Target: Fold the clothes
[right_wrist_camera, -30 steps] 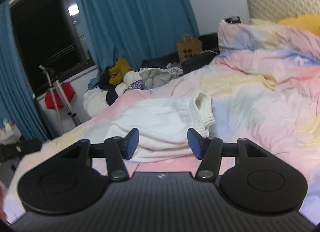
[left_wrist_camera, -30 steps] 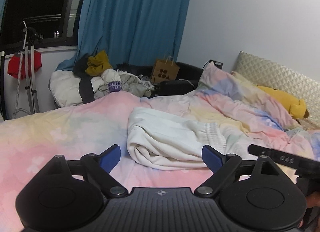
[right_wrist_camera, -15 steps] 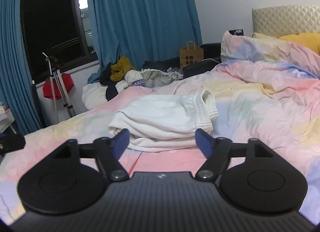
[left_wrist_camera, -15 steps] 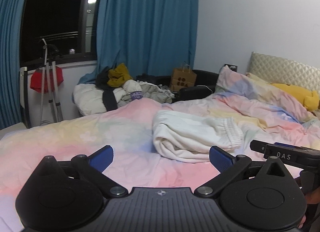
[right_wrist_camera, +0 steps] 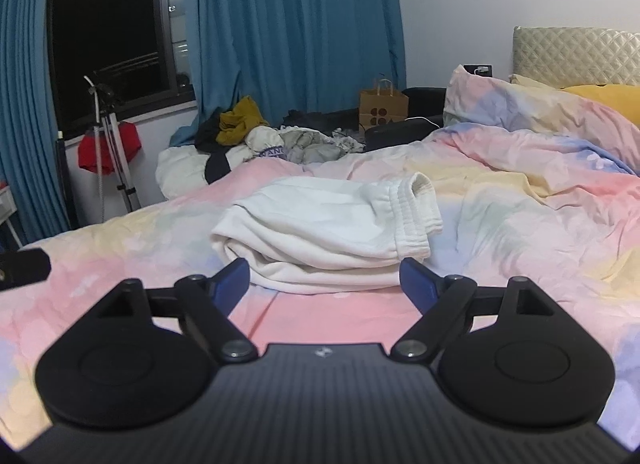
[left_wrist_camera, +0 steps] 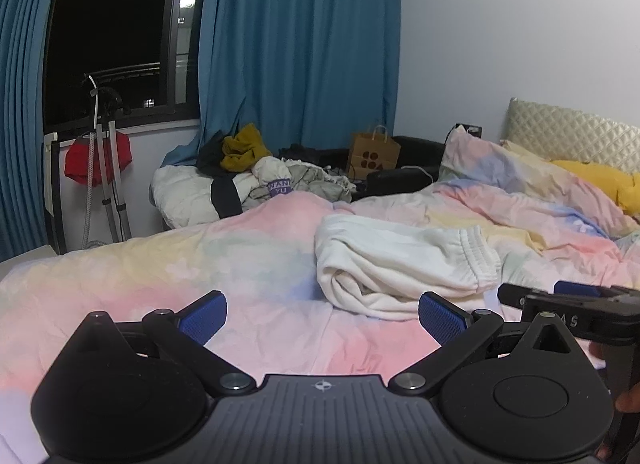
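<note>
Both my left jaws [left_wrist_camera: 322, 314] and right jaws [right_wrist_camera: 324, 278] stand spread, empty; the right just widened. Folded cream sweatpants [right_wrist_camera: 328, 225] lie mid-frame on the pastel bed [right_wrist_camera: 520, 223]. Folding looks finished; next, another garment.

Blue curtains [left_wrist_camera: 300, 55], paper bag [left_wrist_camera: 374, 151], yellow plush [left_wrist_camera: 600, 179], pastel duvet [left_wrist_camera: 200, 264].

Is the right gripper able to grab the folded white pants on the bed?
Probably yes. The right gripper is open and empty, the white pants lie just ahead on the bedcover, and nothing sits between them.
</note>
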